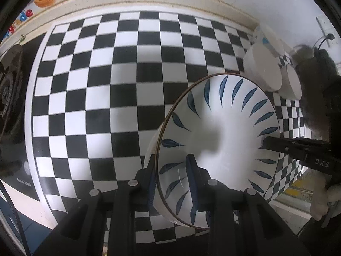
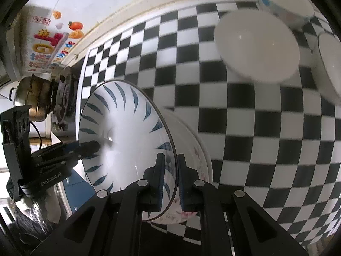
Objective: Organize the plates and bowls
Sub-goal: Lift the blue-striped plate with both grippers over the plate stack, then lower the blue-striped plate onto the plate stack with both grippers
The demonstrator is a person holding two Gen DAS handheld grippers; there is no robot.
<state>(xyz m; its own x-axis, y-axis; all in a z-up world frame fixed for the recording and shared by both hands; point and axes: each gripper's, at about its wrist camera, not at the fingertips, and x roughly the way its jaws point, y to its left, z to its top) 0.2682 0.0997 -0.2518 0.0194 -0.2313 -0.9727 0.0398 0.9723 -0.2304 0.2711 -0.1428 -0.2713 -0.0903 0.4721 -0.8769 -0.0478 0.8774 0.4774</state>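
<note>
Nearest, the left hand-held gripper (image 1: 171, 181) and right hand-held gripper (image 2: 170, 177) each pinch opposite rims of the blue-leaf bowl (image 1: 217, 140), apparently sharing its weight above the checkered surface (image 1: 106, 85). Farther off wait white bowls (image 2: 255, 44), likely the stacking spot.

Glossy glazed ceramic bowl (image 1: 219, 132); matt plastic tongs (image 1: 172, 183).

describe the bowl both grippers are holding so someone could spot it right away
On the checkered mat, near its front edge, sits a wide bowl with the left gripper and right gripper pinching opposite rims. Blue leaf strokes ring its inside; the white bowls behind lack them.
</note>
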